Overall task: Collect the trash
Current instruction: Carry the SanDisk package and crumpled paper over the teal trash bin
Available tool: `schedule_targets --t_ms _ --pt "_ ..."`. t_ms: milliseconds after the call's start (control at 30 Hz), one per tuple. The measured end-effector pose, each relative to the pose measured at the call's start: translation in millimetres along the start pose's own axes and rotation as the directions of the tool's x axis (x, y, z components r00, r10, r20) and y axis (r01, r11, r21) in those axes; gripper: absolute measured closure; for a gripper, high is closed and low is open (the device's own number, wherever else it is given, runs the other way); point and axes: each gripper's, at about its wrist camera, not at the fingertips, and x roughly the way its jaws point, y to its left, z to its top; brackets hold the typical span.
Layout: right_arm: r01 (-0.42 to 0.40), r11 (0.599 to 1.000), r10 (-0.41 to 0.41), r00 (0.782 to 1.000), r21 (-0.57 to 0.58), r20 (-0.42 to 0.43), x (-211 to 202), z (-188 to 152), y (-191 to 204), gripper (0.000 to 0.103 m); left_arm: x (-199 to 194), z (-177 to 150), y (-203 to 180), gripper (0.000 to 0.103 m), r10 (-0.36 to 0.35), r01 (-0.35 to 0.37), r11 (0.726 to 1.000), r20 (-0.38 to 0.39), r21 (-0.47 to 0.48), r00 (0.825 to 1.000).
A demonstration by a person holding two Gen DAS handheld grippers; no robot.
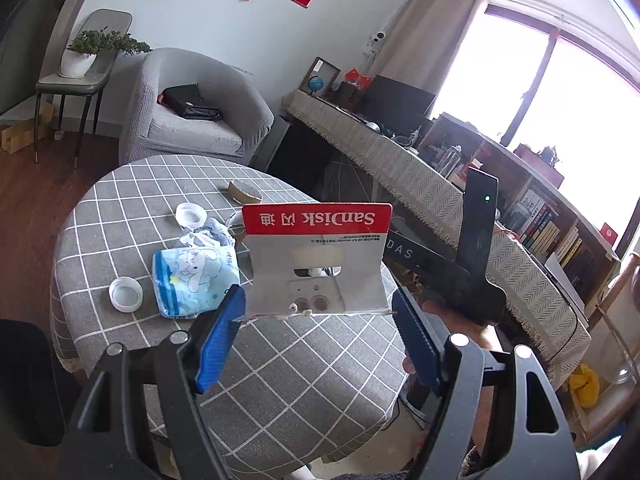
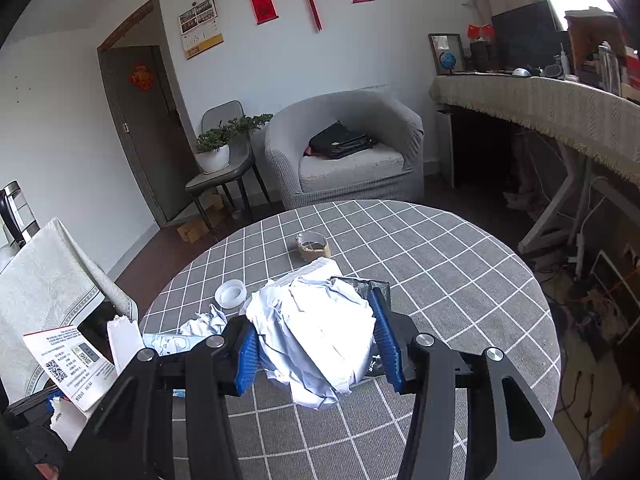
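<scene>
My left gripper (image 1: 316, 304) is shut on a torn SanDisk packaging card (image 1: 316, 252), red strip on top, held upright above the round checked table (image 1: 320, 368). The same card (image 2: 68, 364) shows at the lower left of the right wrist view. My right gripper (image 2: 314, 314) is shut on a wad of crumpled white paper (image 2: 316, 340) with a black scrap behind it, lifted over the table (image 2: 460, 300). On the table lie a cartoon-printed tissue pack (image 1: 196, 280), a crumpled paper ball (image 1: 208, 236), two clear plastic lids (image 1: 126, 294) (image 1: 191, 214) and a tape roll (image 2: 313, 246).
A grey armchair (image 2: 344, 152) with a black bag stands behind the table. Beside it is a chair with a potted plant (image 2: 216, 152). A long desk with a fringed cloth (image 2: 540, 104) runs along the right. A cloth-covered chair (image 2: 44, 280) is close on the left.
</scene>
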Motion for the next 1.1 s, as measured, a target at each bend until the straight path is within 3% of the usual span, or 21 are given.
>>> schedule_targets --t_ms 267,500,767,1100 --pt "-0.071 0.996 0.07 0.997 -0.046 -0.03 14.1 -4.1 38.4 0.053 -31.4 5.6 25.7 0.026 0.102 -0.103 0.995 0.036 0.011 0.994" --pt "-0.134 0.987 0.129 0.99 -0.086 -0.059 31.9 -9.7 81.6 0.053 -59.6 4.7 66.4 0.026 0.229 -0.229 0.973 0.055 -0.01 0.972" --pt "-0.204 0.971 0.192 0.976 -0.125 -0.102 51.1 -21.1 137.6 0.053 -87.6 -4.5 119.1 0.026 0.408 -0.408 0.913 0.027 -0.007 0.913" --pt "-0.3 0.939 0.275 0.948 -0.17 -0.158 74.2 -37.6 217.5 0.053 -126.7 -23.3 186.5 0.026 0.529 -0.53 0.847 -0.03 -0.03 0.848"
